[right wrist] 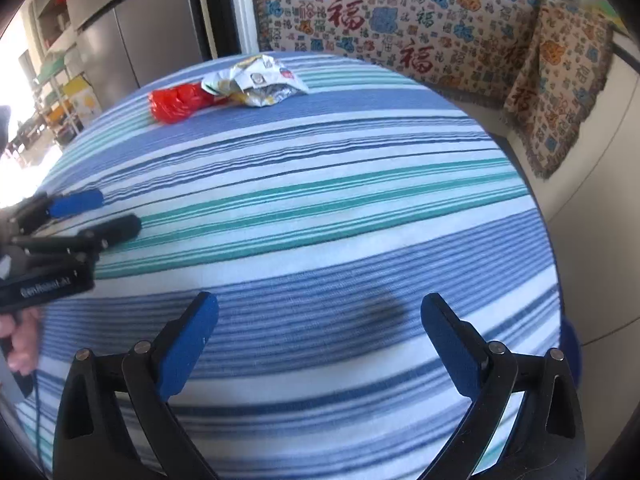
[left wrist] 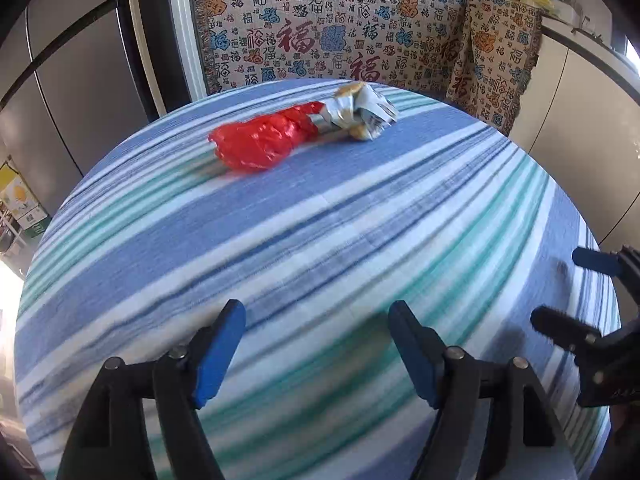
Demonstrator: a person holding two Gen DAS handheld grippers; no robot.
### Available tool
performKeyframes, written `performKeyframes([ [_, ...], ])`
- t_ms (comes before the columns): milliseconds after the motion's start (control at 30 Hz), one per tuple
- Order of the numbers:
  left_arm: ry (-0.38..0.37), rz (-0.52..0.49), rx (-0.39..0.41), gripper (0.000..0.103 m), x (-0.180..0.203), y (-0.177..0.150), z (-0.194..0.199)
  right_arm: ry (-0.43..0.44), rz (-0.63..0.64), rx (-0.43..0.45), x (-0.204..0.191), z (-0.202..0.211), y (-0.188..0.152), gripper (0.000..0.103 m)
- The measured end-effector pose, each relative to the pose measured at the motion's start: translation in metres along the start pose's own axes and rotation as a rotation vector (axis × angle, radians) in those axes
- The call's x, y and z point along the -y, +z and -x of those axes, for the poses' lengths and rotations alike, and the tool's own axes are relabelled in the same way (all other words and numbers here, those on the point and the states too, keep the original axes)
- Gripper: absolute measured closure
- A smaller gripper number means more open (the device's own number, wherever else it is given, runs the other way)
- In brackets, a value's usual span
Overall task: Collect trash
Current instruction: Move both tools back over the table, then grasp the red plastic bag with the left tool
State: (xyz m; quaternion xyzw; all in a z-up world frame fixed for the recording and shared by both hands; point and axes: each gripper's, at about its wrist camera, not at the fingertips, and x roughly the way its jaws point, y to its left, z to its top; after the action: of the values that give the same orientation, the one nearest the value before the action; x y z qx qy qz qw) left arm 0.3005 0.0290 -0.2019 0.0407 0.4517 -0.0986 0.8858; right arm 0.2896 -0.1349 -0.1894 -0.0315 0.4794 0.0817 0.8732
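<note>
A crumpled red plastic bag [left wrist: 260, 142] [right wrist: 176, 102] lies at the far side of the round striped table [left wrist: 320, 240] [right wrist: 320, 220]. Touching its right end is a crumpled silver-and-white snack wrapper [left wrist: 360, 110] [right wrist: 256, 82]. My left gripper [left wrist: 316, 320] hovers over the near part of the table, open, nothing between its blue pads; the right wrist view shows it [right wrist: 116, 212] at the left edge. My right gripper [right wrist: 320, 314] is open and empty too, well short of the trash; it [left wrist: 560, 288] appears at the right edge of the left wrist view.
A patterned cloth with red characters [left wrist: 340, 24] [right wrist: 400, 20] drapes the bench behind the table. Grey cabinet doors [left wrist: 80, 100] stand at the far left. White cabinets [left wrist: 580, 100] run along the right. A hand [right wrist: 20, 344] holds the left gripper's handle.
</note>
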Motion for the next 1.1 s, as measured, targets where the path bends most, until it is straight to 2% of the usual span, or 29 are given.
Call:
performKeyframes([
  [67, 0.005, 0.003, 0.000, 0.016, -0.010, 0.009, -0.007, -0.007, -0.007, -0.007, -0.001, -0.011, 0.004, 0.001],
  [300, 0.016, 0.012, -0.013, 0.000, -0.034, 0.044, -0.036, -0.014, -0.005, 0.040, 0.000, -0.018, 0.013, 0.000],
  [567, -0.039, -0.061, -0.009, 0.000, -0.037, 0.086, -0.069, -0.013, -0.004, 0.039, 0.001, -0.018, 0.014, 0.000],
  [800, -0.105, -0.131, -0.013, 0.001, -0.035, 0.092, -0.071, -0.013, -0.003, 0.040, 0.001, -0.017, 0.014, 0.000],
  [933, -0.143, -0.207, -0.013, 0.001, -0.025, 0.094, -0.073, -0.013, -0.001, 0.041, 0.002, -0.016, 0.015, 0.000],
  [1100, -0.123, -0.251, 0.016, 0.001, -0.021, 0.106, -0.077, -0.012, -0.001, 0.040, 0.002, -0.016, 0.016, 0.000],
])
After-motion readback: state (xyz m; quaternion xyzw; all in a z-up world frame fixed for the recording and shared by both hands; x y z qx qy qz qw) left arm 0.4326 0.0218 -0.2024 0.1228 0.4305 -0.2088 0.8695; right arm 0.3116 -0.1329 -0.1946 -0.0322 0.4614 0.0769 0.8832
